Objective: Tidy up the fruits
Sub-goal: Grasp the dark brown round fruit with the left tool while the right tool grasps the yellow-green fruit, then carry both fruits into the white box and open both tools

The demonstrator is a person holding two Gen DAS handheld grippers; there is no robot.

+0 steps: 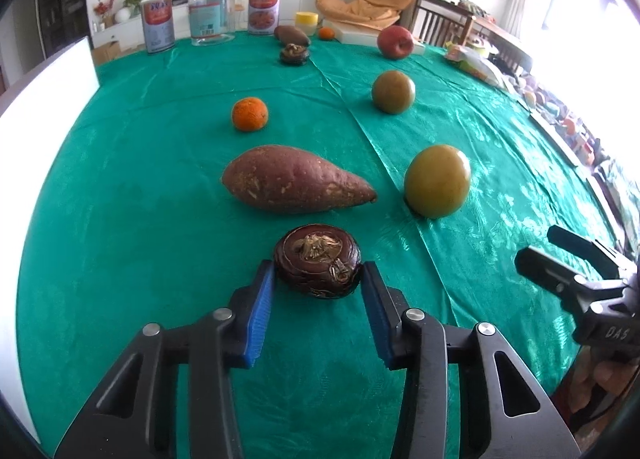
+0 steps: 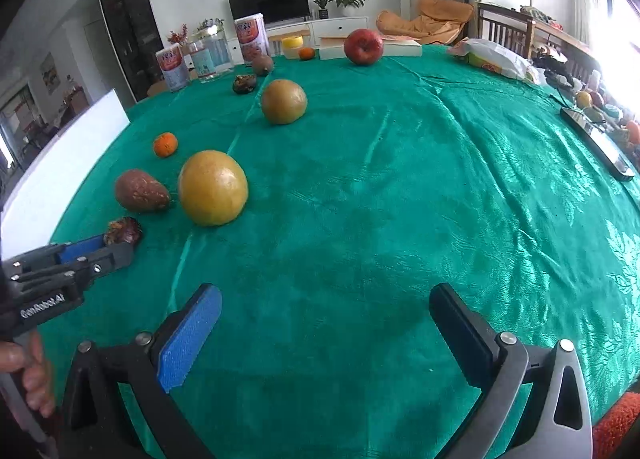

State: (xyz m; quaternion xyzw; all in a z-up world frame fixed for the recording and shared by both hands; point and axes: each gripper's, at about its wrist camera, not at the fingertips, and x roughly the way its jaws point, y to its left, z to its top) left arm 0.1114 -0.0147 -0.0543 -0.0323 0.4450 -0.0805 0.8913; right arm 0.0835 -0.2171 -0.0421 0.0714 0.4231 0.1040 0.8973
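Observation:
My left gripper point(image 1: 318, 271) has its blue pads on both sides of a dark brown water chestnut point(image 1: 318, 261) that rests on the green cloth; the pads look to touch or nearly touch it. Beyond it lie a sweet potato point(image 1: 294, 179), an orange point(image 1: 249, 114) and two green-brown round fruits point(image 1: 437, 181) point(image 1: 393, 91). A red apple point(image 1: 395, 42) sits far back. My right gripper point(image 2: 326, 307) is wide open and empty over bare cloth, right of the near round fruit point(image 2: 213, 187). The left gripper also shows in the right wrist view point(image 2: 96, 249).
At the table's far edge stand two cans point(image 1: 158, 25) point(image 1: 263, 7), a clear jar point(image 1: 211, 13), a second sweet potato point(image 1: 291, 35), another water chestnut point(image 1: 294, 55), a small orange point(image 1: 326, 33) and a book point(image 1: 360, 33). A white board point(image 1: 44, 87) stands at the left. Clutter lines the right edge point(image 2: 596, 139).

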